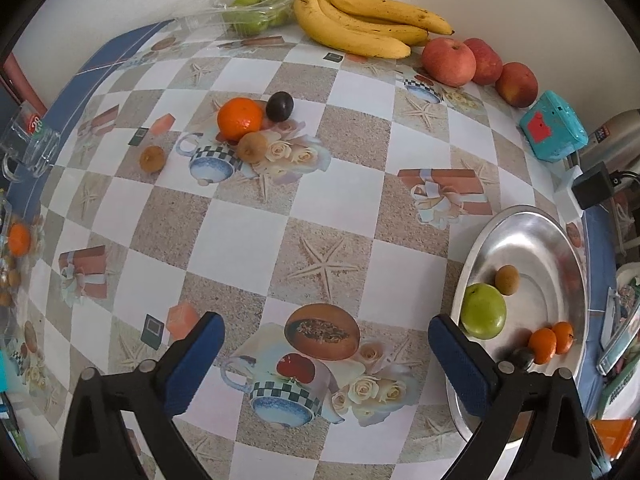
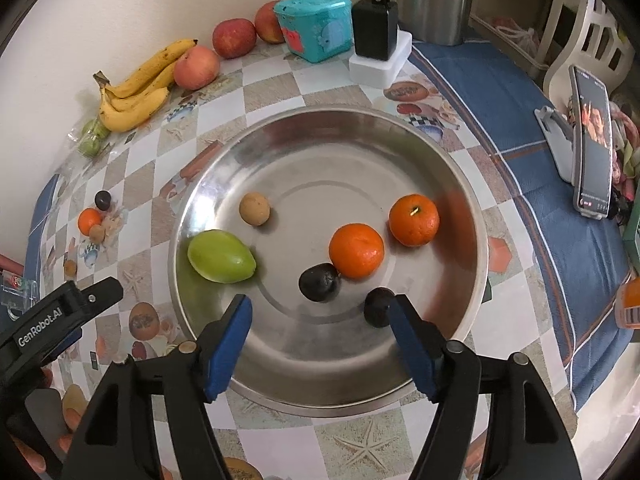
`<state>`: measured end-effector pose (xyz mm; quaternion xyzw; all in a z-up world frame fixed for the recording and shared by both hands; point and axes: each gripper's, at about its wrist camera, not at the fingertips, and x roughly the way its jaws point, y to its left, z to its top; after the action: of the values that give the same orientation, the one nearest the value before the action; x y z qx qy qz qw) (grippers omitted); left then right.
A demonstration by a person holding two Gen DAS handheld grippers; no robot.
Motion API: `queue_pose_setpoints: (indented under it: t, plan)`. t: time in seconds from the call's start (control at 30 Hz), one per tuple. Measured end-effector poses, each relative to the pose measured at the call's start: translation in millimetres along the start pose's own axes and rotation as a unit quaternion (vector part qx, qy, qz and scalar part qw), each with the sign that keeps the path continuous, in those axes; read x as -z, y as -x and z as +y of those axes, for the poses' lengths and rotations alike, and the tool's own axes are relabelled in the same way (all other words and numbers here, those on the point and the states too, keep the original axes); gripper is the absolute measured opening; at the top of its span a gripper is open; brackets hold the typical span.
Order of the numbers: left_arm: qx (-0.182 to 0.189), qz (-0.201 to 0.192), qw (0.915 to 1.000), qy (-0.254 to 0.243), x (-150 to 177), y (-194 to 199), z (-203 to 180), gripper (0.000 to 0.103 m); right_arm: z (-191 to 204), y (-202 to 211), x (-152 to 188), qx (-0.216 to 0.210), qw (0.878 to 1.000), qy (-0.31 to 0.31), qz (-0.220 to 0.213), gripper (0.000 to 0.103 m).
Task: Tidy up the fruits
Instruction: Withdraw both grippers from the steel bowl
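A steel bowl holds a green fruit, a small brown fruit, two oranges and two dark plums. My right gripper is open and empty over the bowl's near side, its right finger beside one plum. My left gripper is open and empty above the tablecloth, left of the bowl. On the table farther off lie an orange, a dark plum and two small brown fruits.
Bananas, three apples and bagged green fruit line the wall. A teal box, a charger and a phone on a stand stand to the right. A glass mug sits at the left edge.
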<state>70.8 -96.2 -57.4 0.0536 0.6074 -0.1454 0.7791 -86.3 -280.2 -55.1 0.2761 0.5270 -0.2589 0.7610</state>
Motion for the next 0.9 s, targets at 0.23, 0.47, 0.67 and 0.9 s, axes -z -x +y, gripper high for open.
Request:
queue_pose_setpoints:
  t: [0.23,0.47,0.67,0.9]
  plan:
    - [-0.006,-0.001,0.9999,-0.011,0.3,-0.7,-2.9,0.103,0.6,0.8,-0.3,-0.001,1.0,0.001,-0.006,0.084]
    - [-0.004,0.0,0.9997,-0.022,1.4,-1.3,-7.1,0.103,2.9,2.3,-1.3,0.003,1.0,0.002,-0.02,0.095]
    - [-0.005,0.0,0.9997,-0.023,1.9,-1.6,-7.7,0.103,1.6,2.2,-1.6,0.009,1.0,0.001,-0.021,0.095]
    - [-0.005,0.0,0.9996,-0.028,1.7,-1.0,-7.9,0.103,1.0,2.2,-0.1,0.011,1.0,-0.004,-0.022,0.095]
